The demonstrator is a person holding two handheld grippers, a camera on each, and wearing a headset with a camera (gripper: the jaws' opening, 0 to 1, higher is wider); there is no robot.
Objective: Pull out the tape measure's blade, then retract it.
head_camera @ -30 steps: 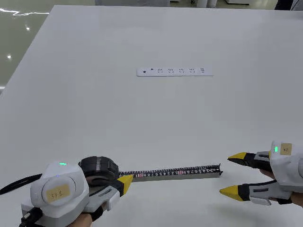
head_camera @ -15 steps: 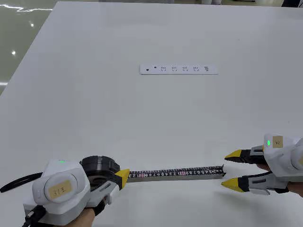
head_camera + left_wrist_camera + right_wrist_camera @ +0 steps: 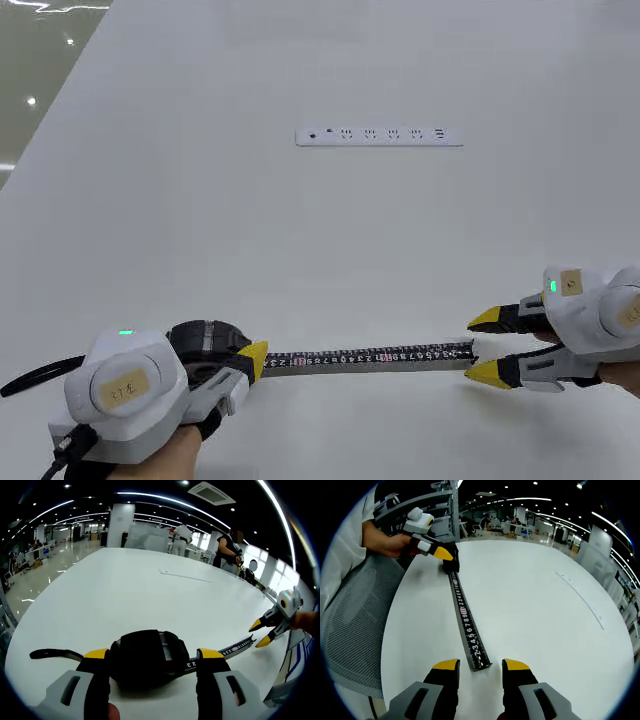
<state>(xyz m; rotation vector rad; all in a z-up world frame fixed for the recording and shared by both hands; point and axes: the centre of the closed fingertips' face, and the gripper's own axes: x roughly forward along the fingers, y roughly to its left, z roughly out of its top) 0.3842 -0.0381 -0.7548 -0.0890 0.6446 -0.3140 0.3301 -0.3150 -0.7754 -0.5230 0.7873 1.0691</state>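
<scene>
The left gripper (image 3: 243, 370) and right gripper (image 3: 480, 347) have white shells, yellow-tipped fingers (image 3: 490, 374) and green lights.

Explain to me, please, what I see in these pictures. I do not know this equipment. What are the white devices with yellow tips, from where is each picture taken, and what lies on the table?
There is no robot here. A person holds a two-jaw hand tool, called a gripper, in each hand. The head view comes from a camera on the person's head, looking down. The two round pictures come from a camera on each gripper, looking along its jaws.

The left gripper is shut on the black tape measure. Its blade lies pulled out across the white table. The right gripper is open, its yellow tips on either side of the blade's end, not closed on it. Farther back lies a white power strip.
</scene>
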